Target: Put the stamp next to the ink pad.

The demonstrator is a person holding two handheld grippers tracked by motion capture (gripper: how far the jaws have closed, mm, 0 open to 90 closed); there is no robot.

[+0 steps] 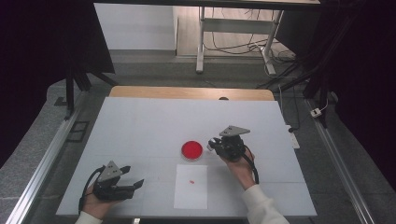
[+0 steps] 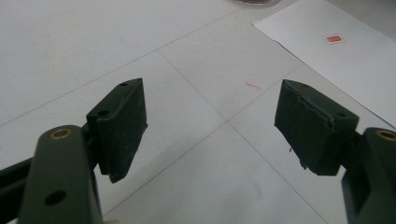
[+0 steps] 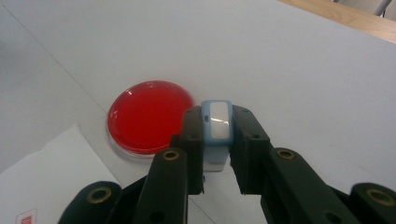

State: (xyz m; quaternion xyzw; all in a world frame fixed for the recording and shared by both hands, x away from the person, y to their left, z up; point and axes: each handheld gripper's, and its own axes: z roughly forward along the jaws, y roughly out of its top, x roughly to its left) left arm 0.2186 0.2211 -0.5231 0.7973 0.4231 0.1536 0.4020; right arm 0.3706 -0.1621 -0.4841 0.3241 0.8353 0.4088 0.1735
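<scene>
A round red dish (image 1: 192,150) (image 3: 149,115) lies on the white table cover (image 1: 140,126), just beyond a white paper sheet (image 1: 190,185) (image 2: 336,56) that carries a small red square (image 1: 192,181) (image 2: 333,38). My right gripper (image 1: 212,143) (image 3: 217,114) is shut on a small light-blue block with a white face (image 3: 218,122), held just right of the dish and close above the table. At the front left my left gripper (image 1: 132,176) (image 2: 212,107) stands open, with nothing between its pads and bare table under it.
A bare wooden strip of the table (image 1: 191,92) (image 3: 345,14) runs along the far edge of the cover. Metal rails (image 1: 42,163) flank the table on both sides. Desk legs and cables (image 1: 233,42) stand on the floor beyond.
</scene>
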